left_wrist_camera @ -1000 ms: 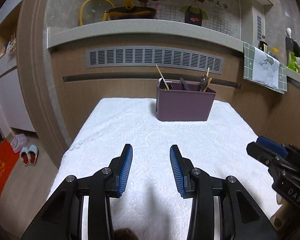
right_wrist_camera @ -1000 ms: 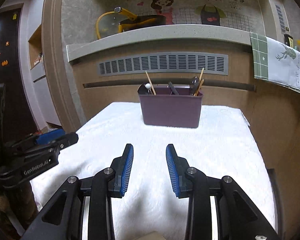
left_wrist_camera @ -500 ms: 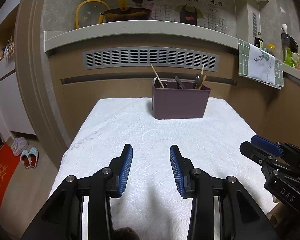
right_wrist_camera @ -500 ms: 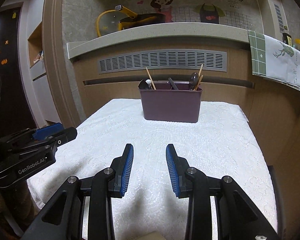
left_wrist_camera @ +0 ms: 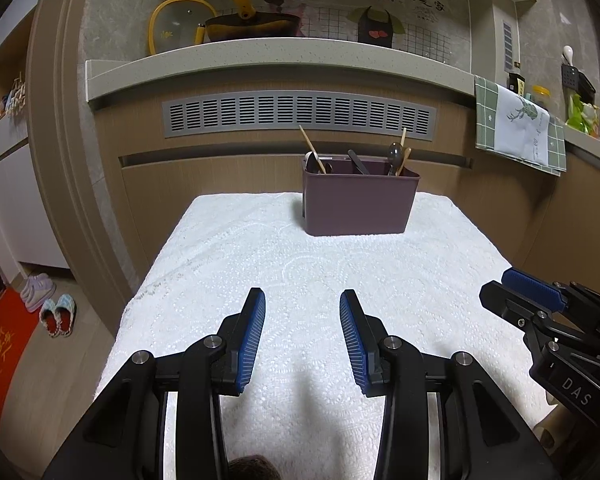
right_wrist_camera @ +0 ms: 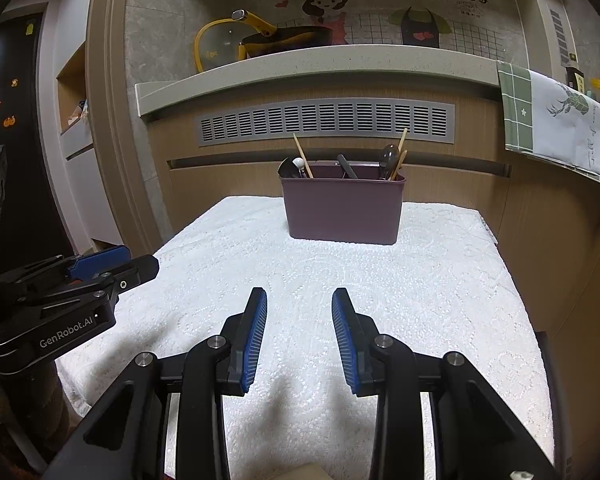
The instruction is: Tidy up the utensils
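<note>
A dark purple utensil holder [left_wrist_camera: 360, 204] stands at the far end of the white cloth-covered table [left_wrist_camera: 300, 280]; it also shows in the right wrist view [right_wrist_camera: 342, 210]. Chopsticks [left_wrist_camera: 311, 150], a dark spoon [left_wrist_camera: 396, 156] and other dark utensils stick up out of it. My left gripper [left_wrist_camera: 302, 312] is open and empty, low over the near part of the cloth. My right gripper [right_wrist_camera: 299, 308] is open and empty too, beside it on the right. Each gripper shows at the edge of the other's view.
A wooden counter front with a grey vent grille [left_wrist_camera: 300, 116] rises behind the table. A yellow pan and lid [left_wrist_camera: 220, 24] sit on the ledge above. A green towel [left_wrist_camera: 516, 128] hangs at the right. Slippers [left_wrist_camera: 56, 312] lie on the floor at left.
Both grippers have drawn back and risen slightly, so the holder looks a bit farther away. Jaws stay open and empty.
</note>
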A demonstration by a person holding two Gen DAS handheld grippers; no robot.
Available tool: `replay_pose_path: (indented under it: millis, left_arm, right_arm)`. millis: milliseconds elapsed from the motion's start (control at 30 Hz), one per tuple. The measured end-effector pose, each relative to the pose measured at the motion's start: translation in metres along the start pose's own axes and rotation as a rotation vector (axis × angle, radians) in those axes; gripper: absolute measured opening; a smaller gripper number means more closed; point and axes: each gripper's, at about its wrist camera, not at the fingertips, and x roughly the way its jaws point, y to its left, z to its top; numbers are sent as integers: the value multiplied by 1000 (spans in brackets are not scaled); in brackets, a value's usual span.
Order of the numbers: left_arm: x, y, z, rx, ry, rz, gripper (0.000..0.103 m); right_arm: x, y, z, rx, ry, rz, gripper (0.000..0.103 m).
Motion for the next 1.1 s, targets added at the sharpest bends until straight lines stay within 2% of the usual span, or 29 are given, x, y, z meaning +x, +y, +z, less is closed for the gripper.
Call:
replay_pose_path:
  millis: [1100]
  left_arm:
    - [7, 5, -1, 3, 18, 5, 40]
  right_arm:
    - [-4, -4, 4, 13, -19, -16, 32]
